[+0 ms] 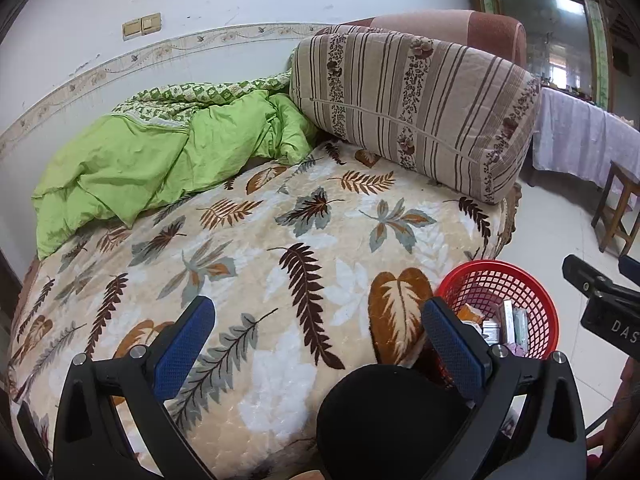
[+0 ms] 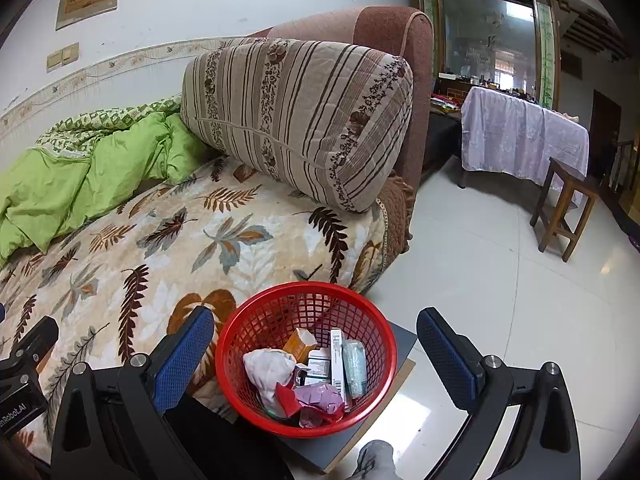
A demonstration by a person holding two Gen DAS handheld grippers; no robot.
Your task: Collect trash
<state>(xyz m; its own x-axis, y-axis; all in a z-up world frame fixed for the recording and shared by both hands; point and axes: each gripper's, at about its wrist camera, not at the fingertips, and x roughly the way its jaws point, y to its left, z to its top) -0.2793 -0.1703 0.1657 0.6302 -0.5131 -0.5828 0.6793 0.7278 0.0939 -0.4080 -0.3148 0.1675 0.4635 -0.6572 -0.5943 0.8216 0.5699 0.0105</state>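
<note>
Both my claws are spread wide and empty: my left gripper (image 1: pixel 318 344) hovers over the leaf-patterned plush blanket (image 1: pixel 256 240), my right gripper (image 2: pixel 316 354) over the red plastic mesh basket (image 2: pixel 372 320). The basket, at the bed's near edge, holds crumpled wrappers and small boxes (image 2: pixel 320 372). I see no loose trash on the blanket, so I should scan slowly before reaching.

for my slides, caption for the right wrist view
Open right gripper above red plastic mesh basket of trash beside leaf-print bed.

I get soft, even daylight from the bright window (image 2: pixel 506 66) at upper right, glare on the floor tiles (image 2: pixel 412 392) at lower right, sharp focus mid-frame, and heavy fisheye bending with black corners.
</note>
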